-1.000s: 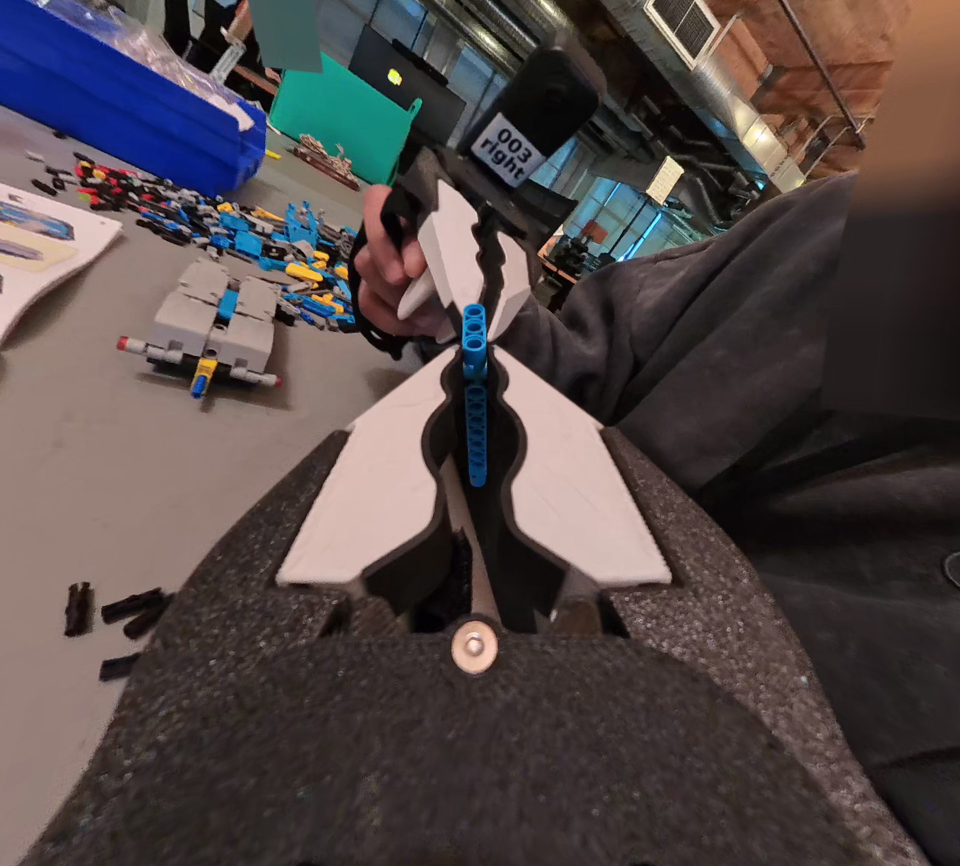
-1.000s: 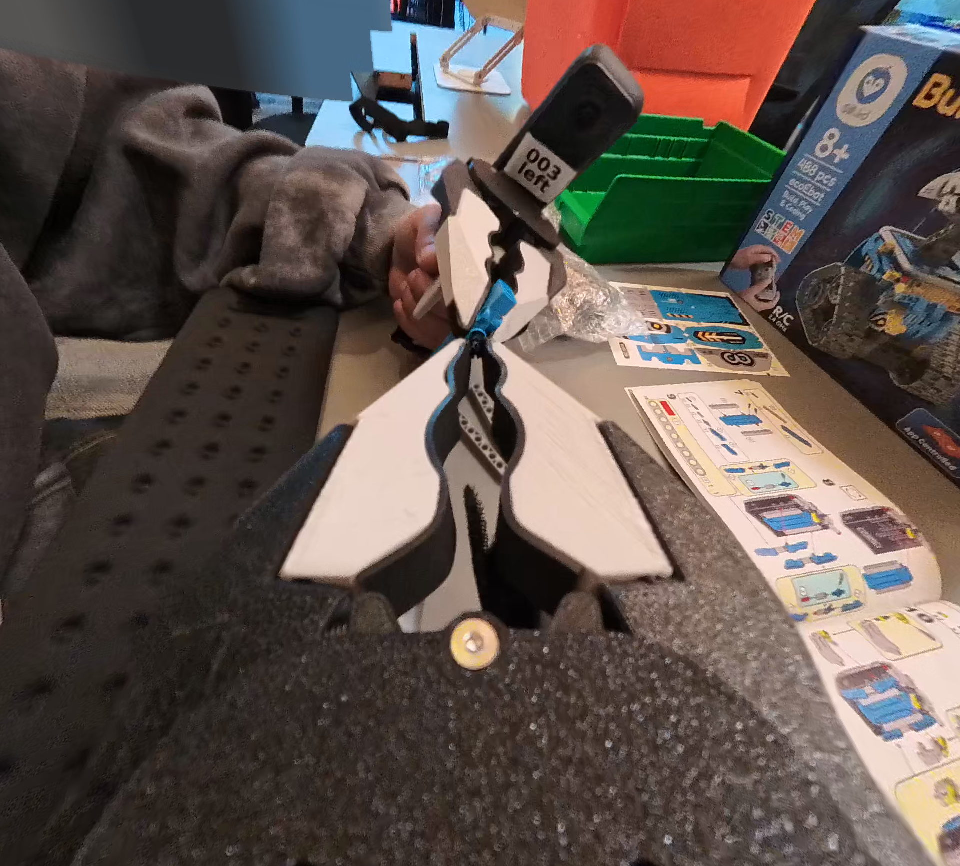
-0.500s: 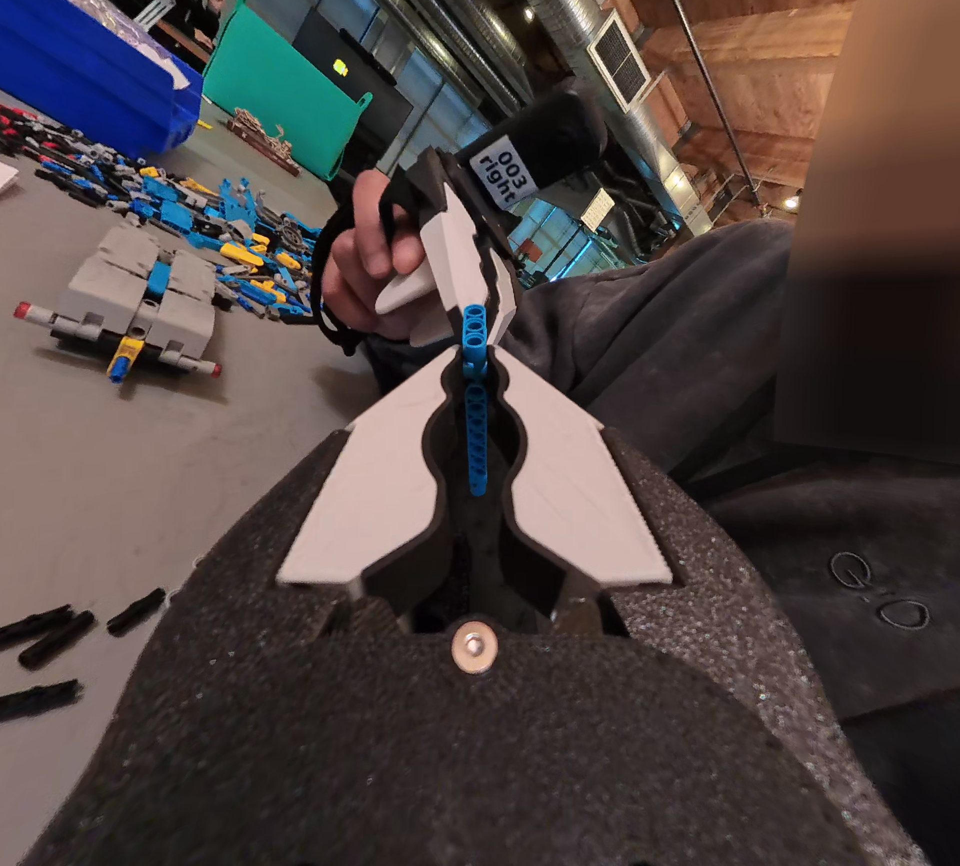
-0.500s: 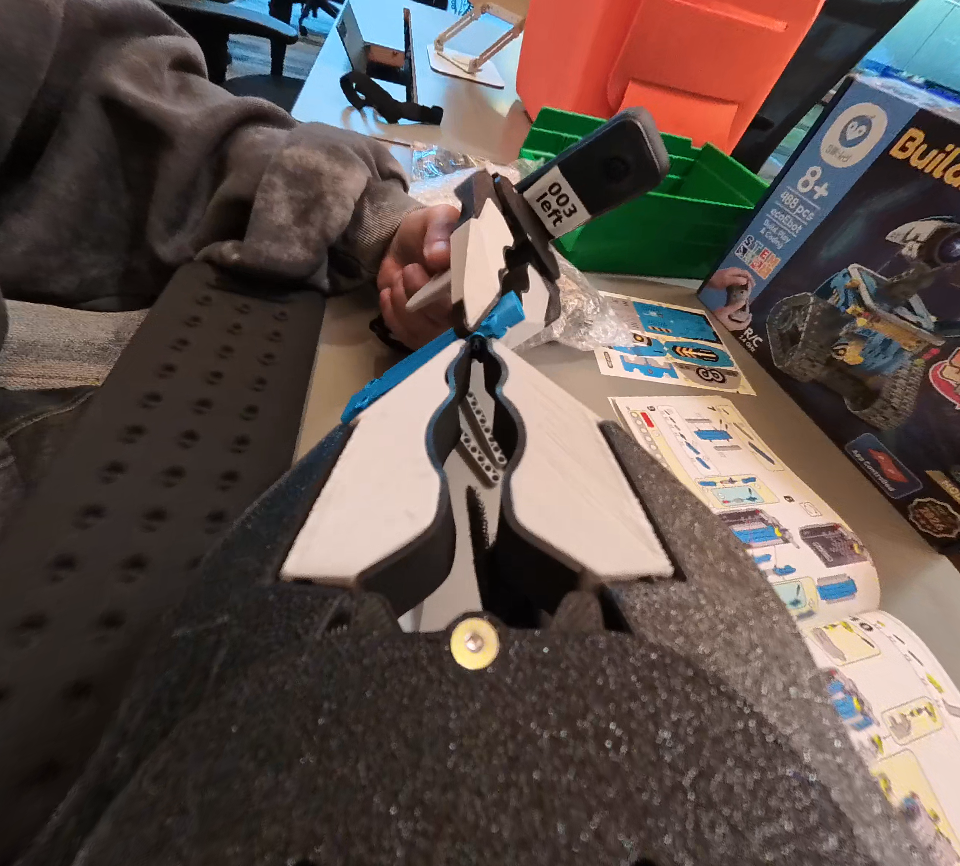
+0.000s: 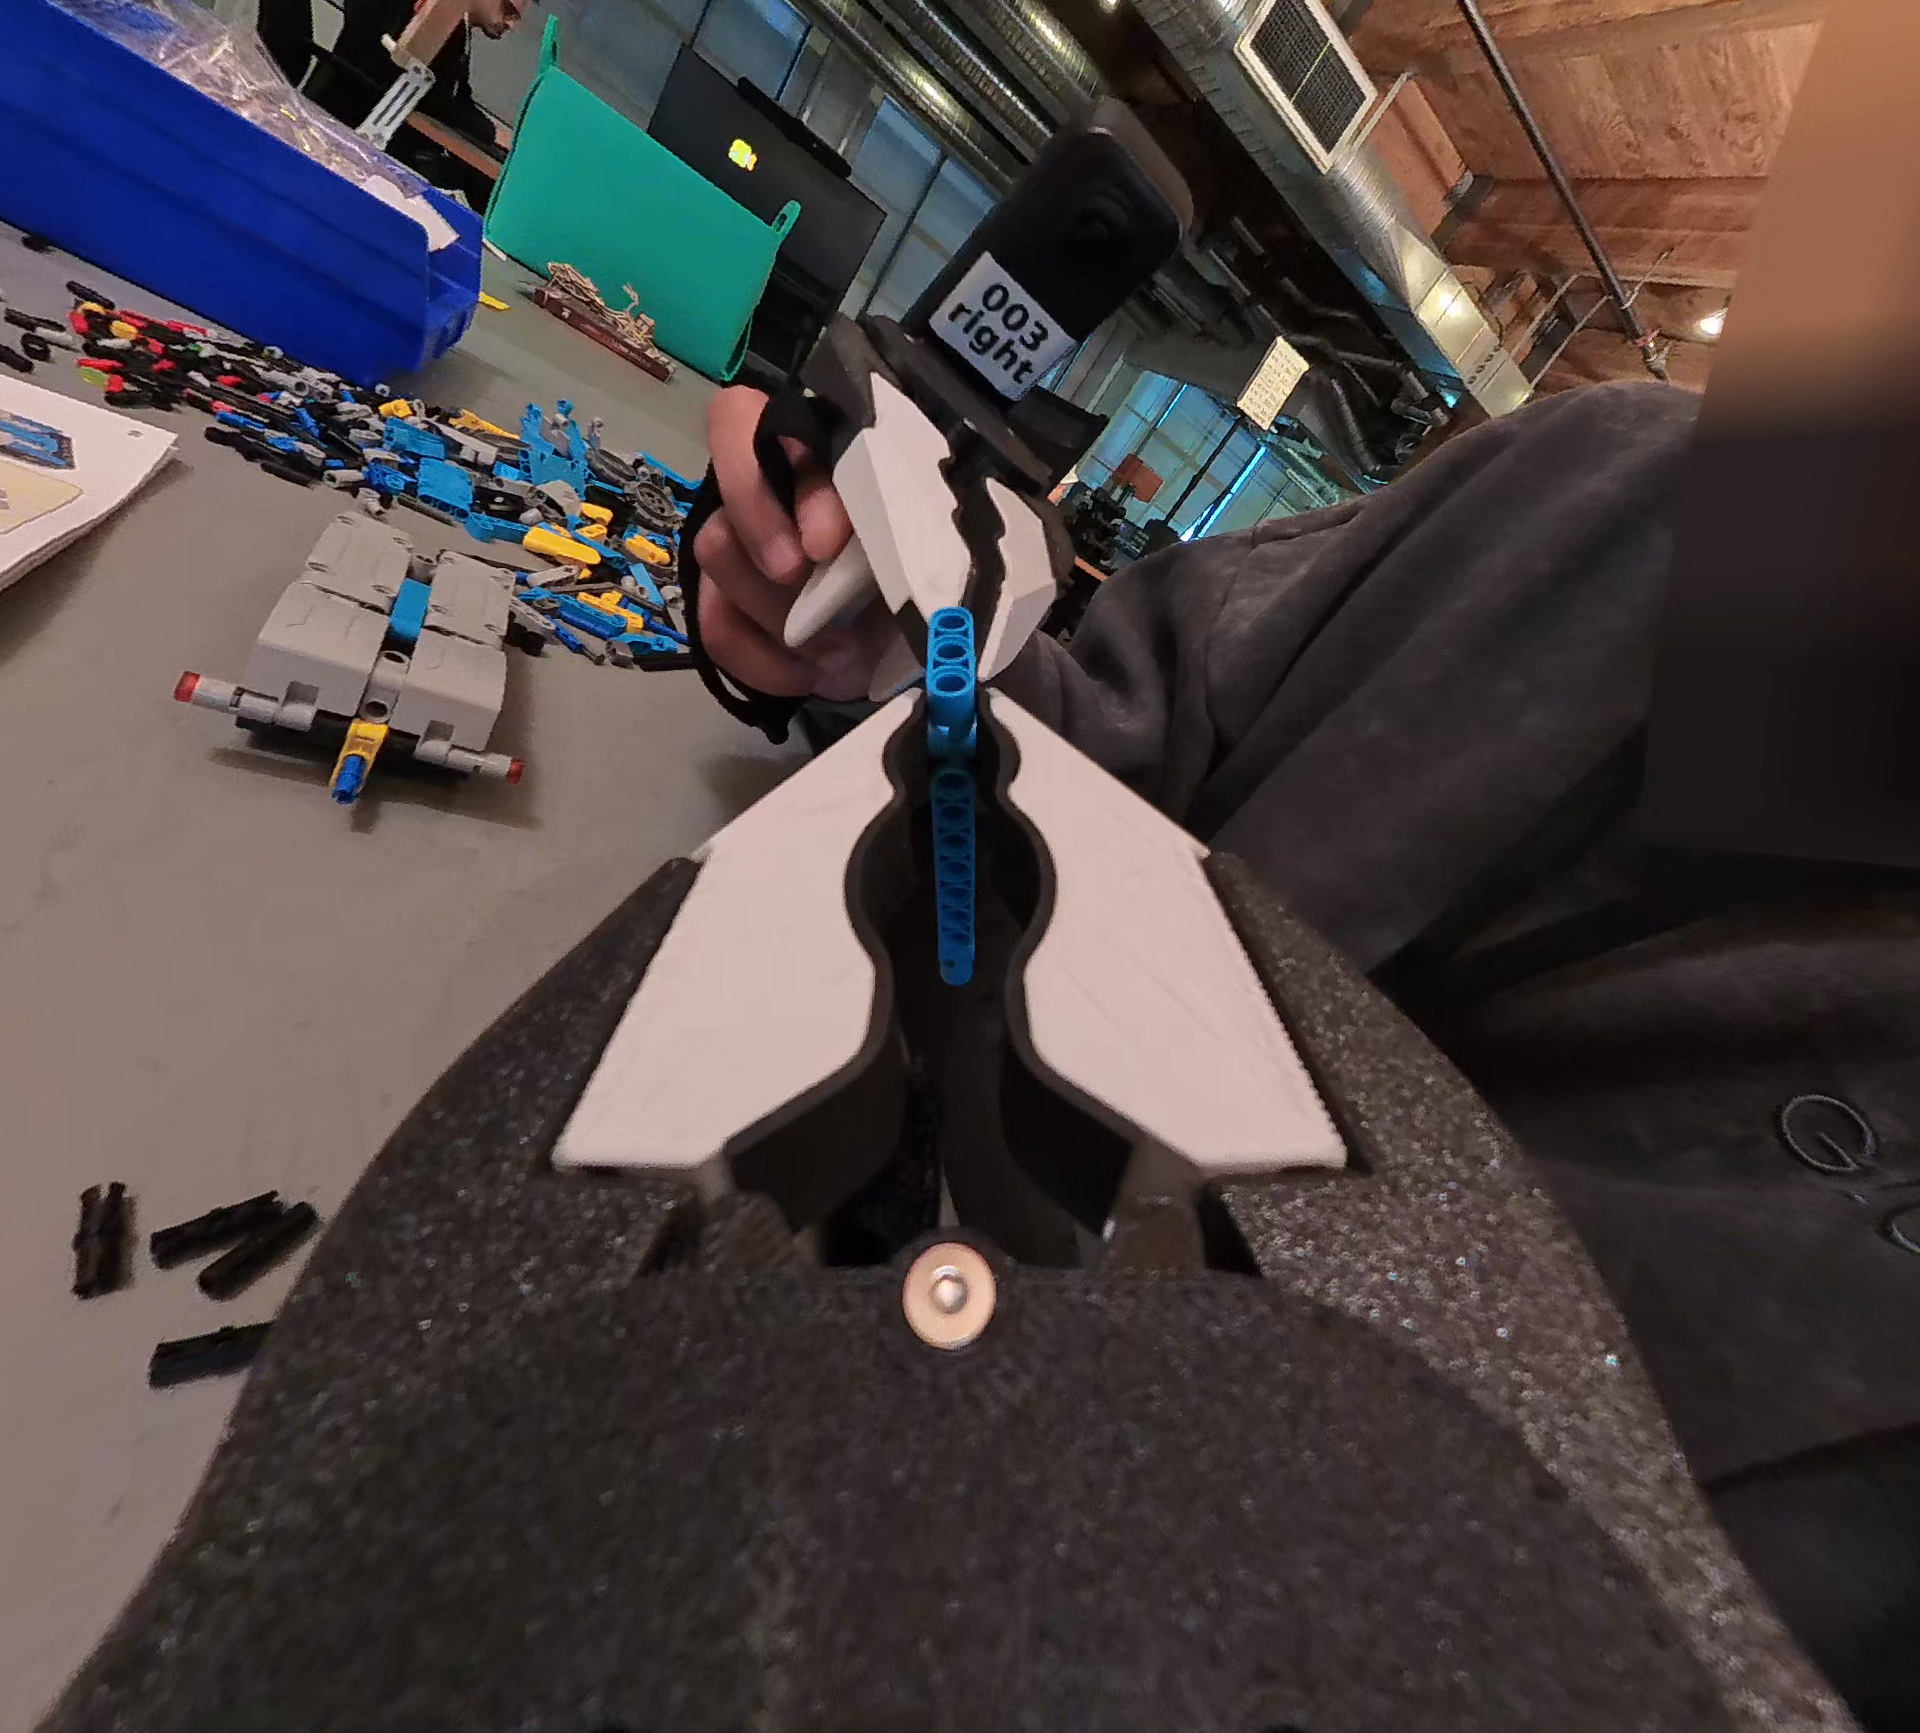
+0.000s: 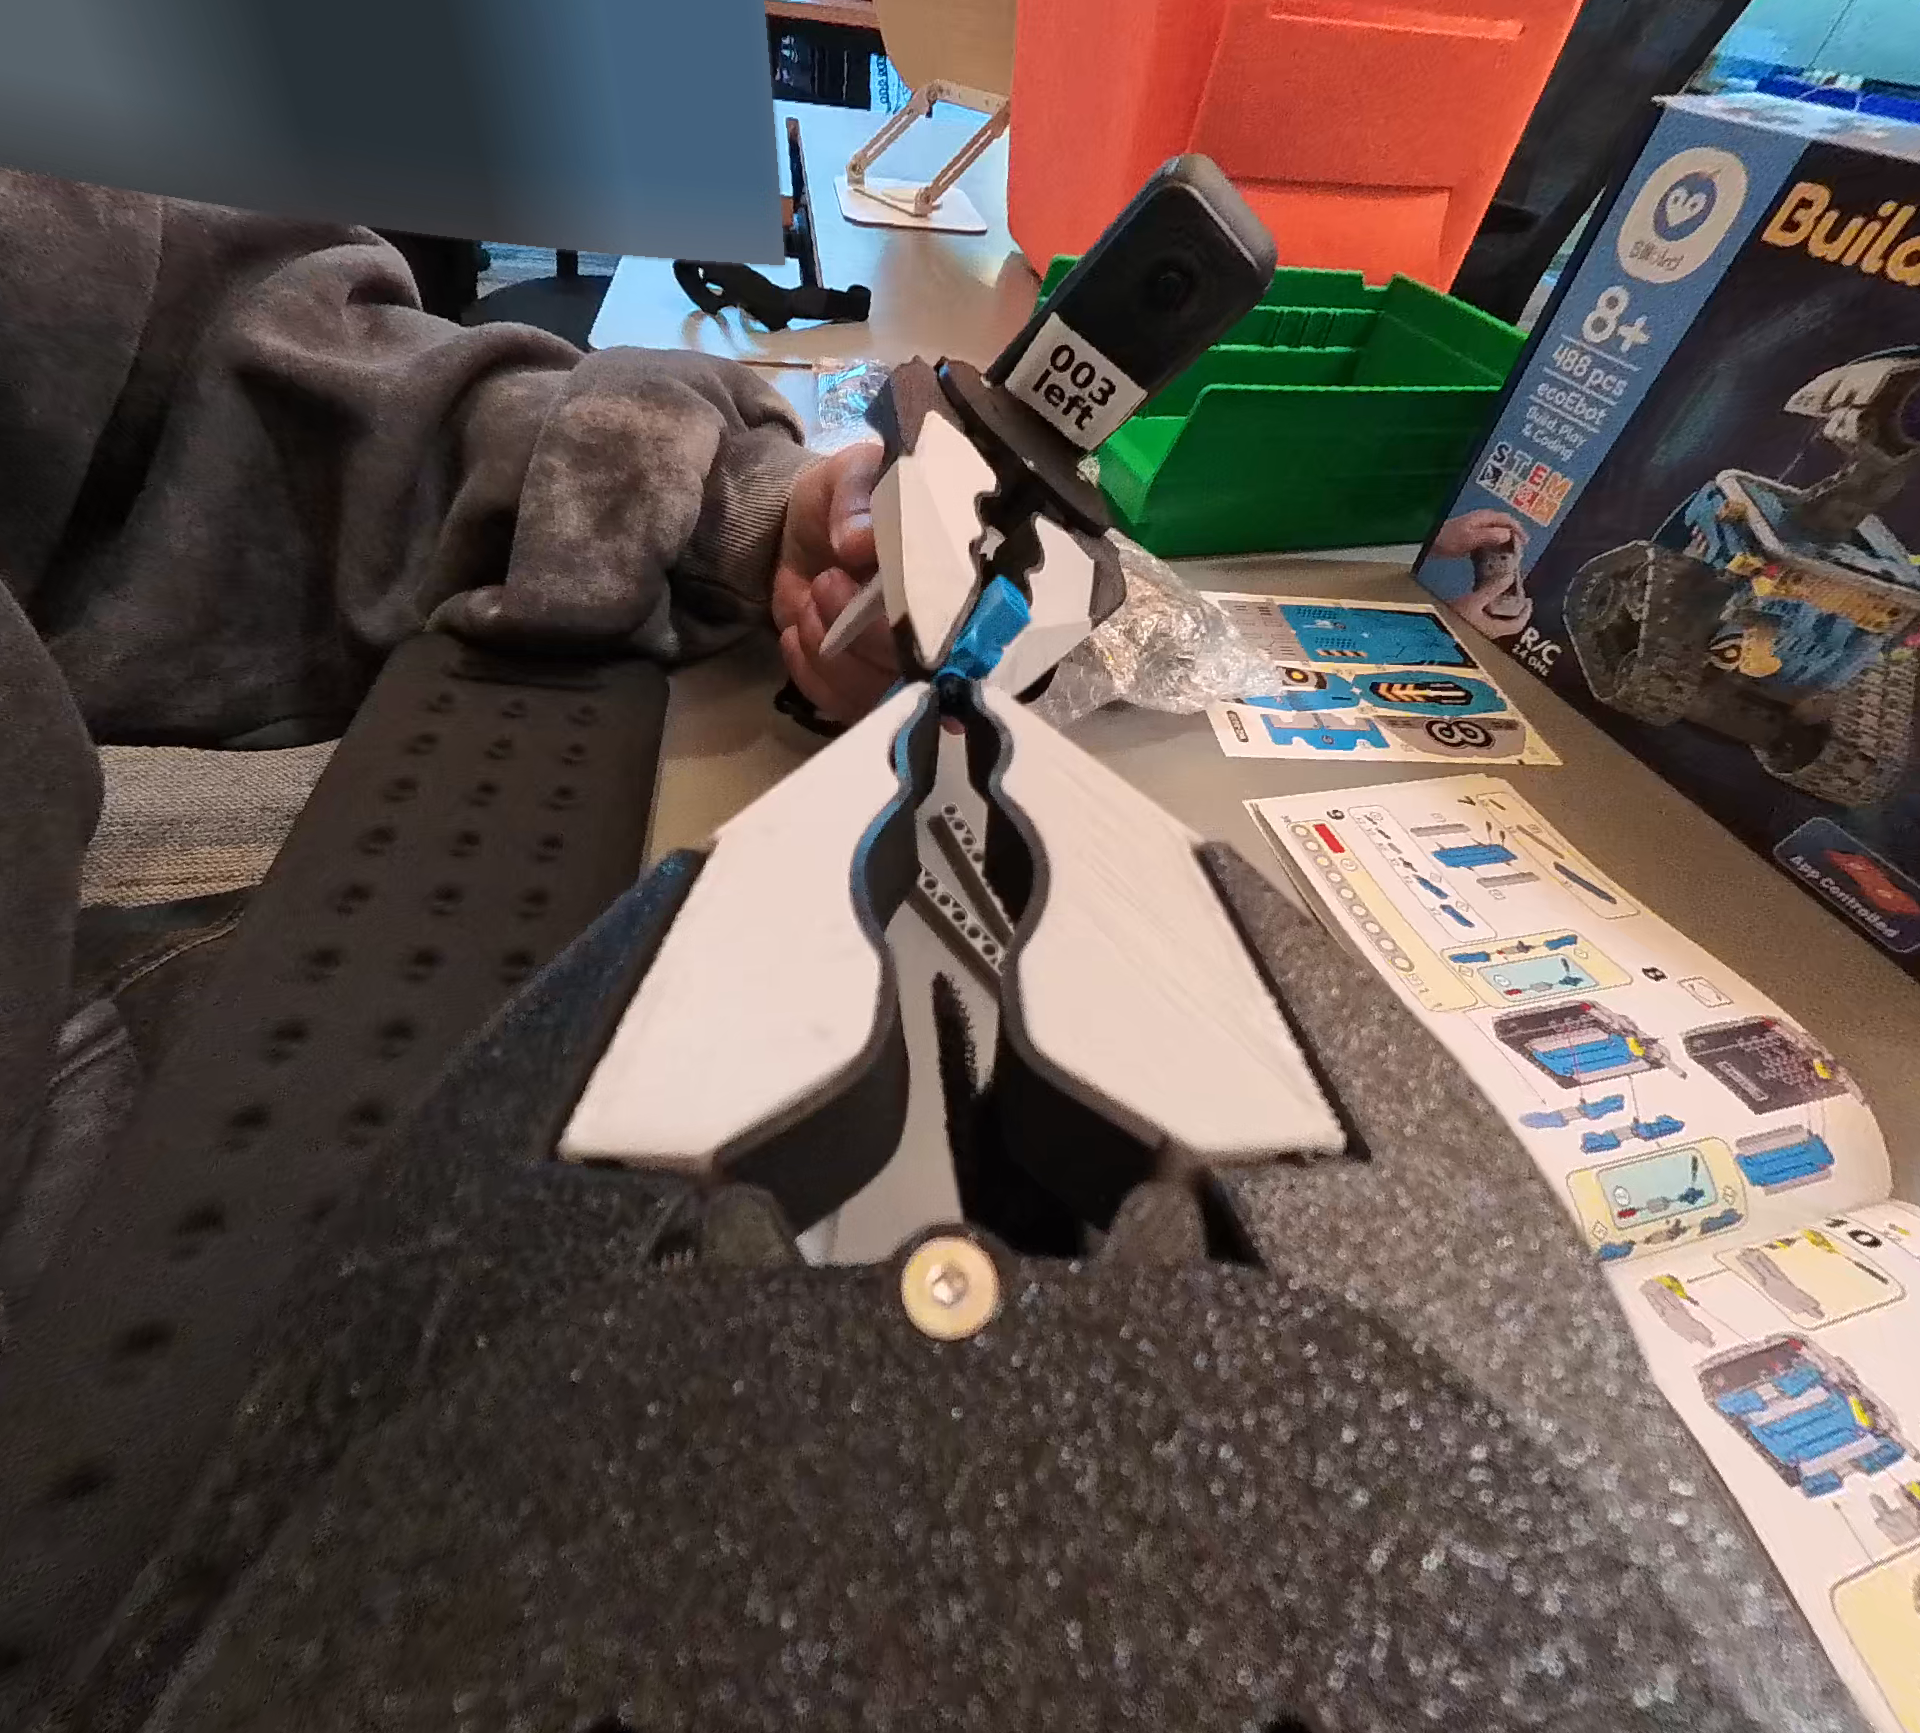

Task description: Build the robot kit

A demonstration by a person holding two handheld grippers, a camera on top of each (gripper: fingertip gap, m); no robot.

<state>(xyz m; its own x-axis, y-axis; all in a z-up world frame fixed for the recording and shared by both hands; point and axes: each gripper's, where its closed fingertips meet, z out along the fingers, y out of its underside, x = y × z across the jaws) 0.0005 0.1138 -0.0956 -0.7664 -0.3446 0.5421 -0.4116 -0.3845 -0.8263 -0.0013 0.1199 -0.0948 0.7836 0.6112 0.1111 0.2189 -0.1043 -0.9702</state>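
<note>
In the left wrist view my left gripper (image 5: 951, 709) is shut on a long blue beam with holes (image 5: 951, 873), which runs along the jaws and sticks out past the tips. My right gripper (image 5: 951, 644) faces it tip to tip, held in a hand, its tips at the beam's far end. In the right wrist view my right gripper (image 6: 948, 698) is shut, with a grey perforated beam (image 6: 966, 888) lying between its fingers. The left gripper (image 6: 977, 660) is opposite it, and the blue beam (image 6: 987, 634) meets my right tips. Both are held above the table edge.
A grey block assembly (image 5: 384, 644), a pile of loose parts (image 5: 436, 457), black pins (image 5: 208, 1247) and a blue bin (image 5: 208, 197) are on the table. An instruction booklet (image 6: 1558, 1008), sticker sheet (image 6: 1371, 675), green bin (image 6: 1299, 436) and kit box (image 6: 1714, 488) lie right. The grippers are tip to tip, or close to it.
Both grippers stayed shut and tip to tip. The pair tilted and swung back; the blue beam, slanted sideways half a second ago in the right view, now points end-on again.
</note>
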